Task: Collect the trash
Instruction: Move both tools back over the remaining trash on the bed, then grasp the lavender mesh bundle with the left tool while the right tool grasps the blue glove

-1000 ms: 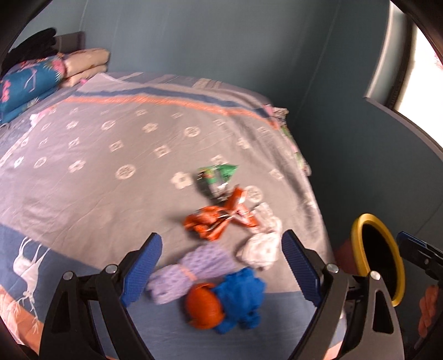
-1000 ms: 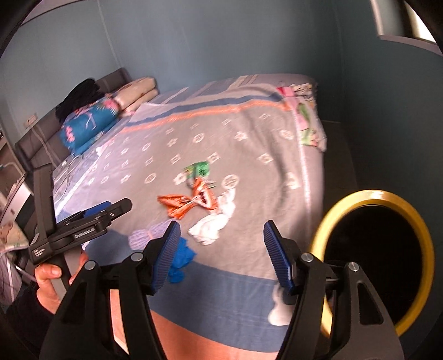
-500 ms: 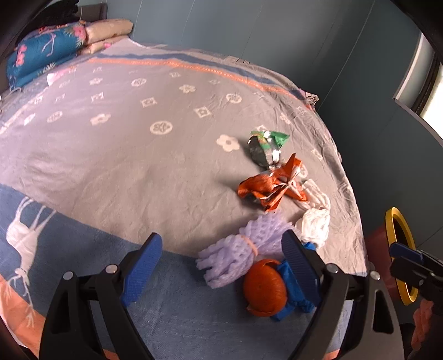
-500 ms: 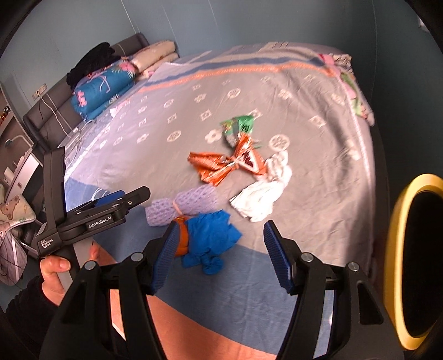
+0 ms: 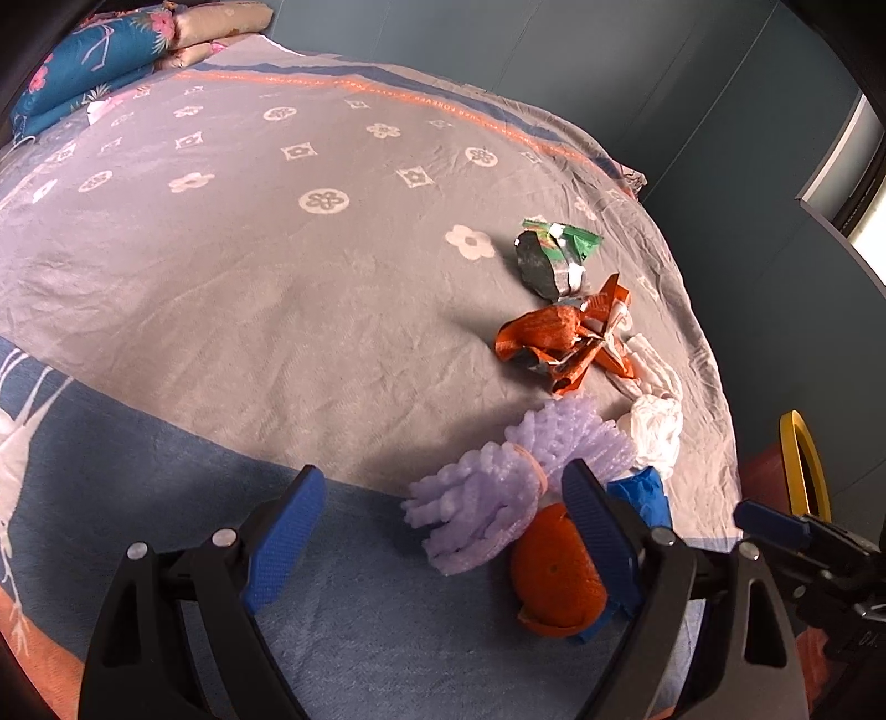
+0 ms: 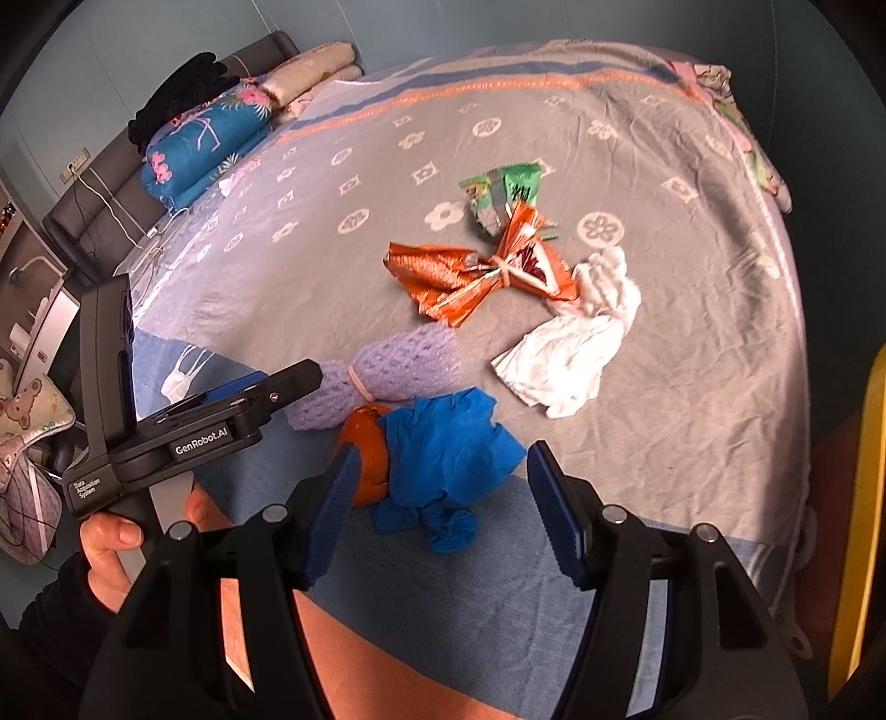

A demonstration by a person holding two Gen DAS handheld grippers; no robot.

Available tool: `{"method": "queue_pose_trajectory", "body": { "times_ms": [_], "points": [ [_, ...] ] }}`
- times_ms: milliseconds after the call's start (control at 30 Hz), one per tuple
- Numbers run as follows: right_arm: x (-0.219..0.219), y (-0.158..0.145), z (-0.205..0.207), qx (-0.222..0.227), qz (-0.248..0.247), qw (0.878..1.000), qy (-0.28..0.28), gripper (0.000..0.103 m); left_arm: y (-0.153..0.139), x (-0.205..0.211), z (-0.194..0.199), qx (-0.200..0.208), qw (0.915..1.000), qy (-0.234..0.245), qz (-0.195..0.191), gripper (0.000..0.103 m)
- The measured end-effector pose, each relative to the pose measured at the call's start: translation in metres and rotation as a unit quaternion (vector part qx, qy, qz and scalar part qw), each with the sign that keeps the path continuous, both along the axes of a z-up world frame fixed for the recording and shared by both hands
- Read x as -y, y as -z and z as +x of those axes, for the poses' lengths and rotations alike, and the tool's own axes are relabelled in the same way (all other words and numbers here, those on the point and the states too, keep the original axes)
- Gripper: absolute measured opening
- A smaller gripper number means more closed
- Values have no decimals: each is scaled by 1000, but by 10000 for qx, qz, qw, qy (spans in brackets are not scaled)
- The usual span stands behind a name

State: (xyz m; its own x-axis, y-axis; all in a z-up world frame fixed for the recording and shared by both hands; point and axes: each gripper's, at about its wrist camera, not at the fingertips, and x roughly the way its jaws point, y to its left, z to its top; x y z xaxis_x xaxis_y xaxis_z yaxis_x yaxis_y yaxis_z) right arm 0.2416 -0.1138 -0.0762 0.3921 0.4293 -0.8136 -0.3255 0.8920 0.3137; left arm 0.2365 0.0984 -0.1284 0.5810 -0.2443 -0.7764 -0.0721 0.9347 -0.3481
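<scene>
Trash lies on the bed near its foot: a purple foam net (image 5: pixel 498 487) (image 6: pixel 387 371), an orange peel (image 5: pixel 554 581) (image 6: pixel 365 448), a crumpled blue glove (image 6: pixel 443 454) (image 5: pixel 642 493), white tissue (image 6: pixel 570 343) (image 5: pixel 653 426), an orange wrapper (image 5: pixel 559 343) (image 6: pixel 476 277) and a green wrapper (image 5: pixel 554 255) (image 6: pixel 504 194). My left gripper (image 5: pixel 443 531) is open, its right finger over the peel and net. My right gripper (image 6: pixel 443 515) is open around the near end of the blue glove. The left gripper also shows in the right wrist view (image 6: pixel 243 399).
The yellow-rimmed bin (image 5: pixel 803 471) (image 6: pixel 869 498) stands on the floor off the bed's right edge. Folded bedding and pillows (image 6: pixel 210 138) (image 5: pixel 111 50) lie at the head of the bed. A dark wall (image 5: pixel 720 138) runs close along the right side.
Both grippers have moved down and closer to the trash pile; the left has also drifted left, so the net and peel now sit by its right finger. Both stay open.
</scene>
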Motion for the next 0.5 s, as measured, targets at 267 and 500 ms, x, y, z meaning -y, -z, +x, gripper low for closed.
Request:
{"method": "queue_pose_trajectory", "body": {
  "times_ms": [267, 500],
  "points": [
    [-8, 17, 5, -193, 36, 9998, -92, 60, 11, 5, 6, -162, 9992, 175, -335, 73],
    [-17, 31, 8, -318, 18, 9993, -214, 56, 20, 7, 10, -278, 9977, 268, -549, 56]
  ]
}}
